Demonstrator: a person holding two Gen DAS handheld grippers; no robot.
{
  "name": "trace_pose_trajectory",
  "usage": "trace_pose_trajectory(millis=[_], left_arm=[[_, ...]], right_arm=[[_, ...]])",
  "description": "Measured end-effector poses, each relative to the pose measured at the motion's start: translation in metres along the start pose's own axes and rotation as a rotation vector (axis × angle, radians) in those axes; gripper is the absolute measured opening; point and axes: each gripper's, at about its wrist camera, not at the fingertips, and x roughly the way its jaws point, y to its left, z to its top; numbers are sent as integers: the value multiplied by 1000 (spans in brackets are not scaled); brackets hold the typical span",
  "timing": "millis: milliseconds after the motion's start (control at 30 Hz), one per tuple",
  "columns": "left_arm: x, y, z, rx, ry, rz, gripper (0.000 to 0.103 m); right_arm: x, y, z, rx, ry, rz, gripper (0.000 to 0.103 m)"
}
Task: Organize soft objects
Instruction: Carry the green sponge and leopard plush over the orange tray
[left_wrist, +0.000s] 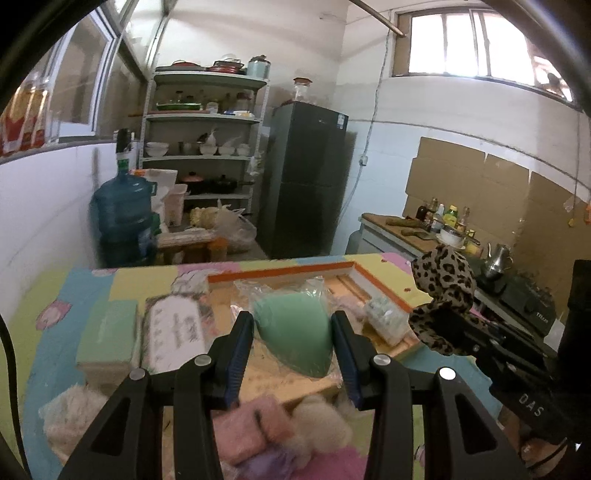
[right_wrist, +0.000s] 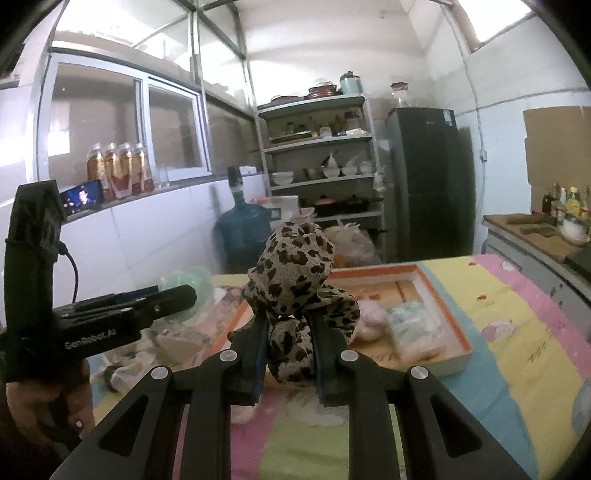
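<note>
Left gripper (left_wrist: 293, 334): fingers spread wide on either side of a green pad in clear wrap (left_wrist: 295, 332), not pressing it. Pad lying in a shallow orange-rimmed tray (left_wrist: 384, 286), toward its near edge, at 12 o'clock from the fingertips. Right gripper (right_wrist: 286, 341): fingers clenched on a leopard-print cloth (right_wrist: 295, 266), bunched and raised above the patchwork table cover (right_wrist: 517, 332); same cloth at 3 o'clock in the left wrist view. Tray at 1 o'clock from the right gripper, holding a wrapped pale bundle (right_wrist: 413, 321). Pink knit piece (left_wrist: 251, 428) and cream fluffy lumps (left_wrist: 325, 424) below the left fingers, at 6 o'clock.
</note>
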Motion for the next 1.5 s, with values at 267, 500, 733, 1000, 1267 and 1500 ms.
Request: trace_pose_trajectory(millis=[267,500,733,1000,1267,1500], left_arm=[[42,-18,41,-1,30,-30,44],[108,-15,55,-88,156,-42,44],[159,-3,52,-178,241,-18,44],[194,2,49,-212,294,11,44],[215,7,46,-236,336,31,44],[224,13,38,-257,365,34,44]], right_arm=[[34,-43,44,-4,56,-12,21],[80,-84,67,9,160,-42,21],[124,-108,68,18,260,-39,21],[173,-122,59,13,382,-42,21],[200,-133,60,44,431,-39,21],[211,-130,50,48,466,-31,22]])
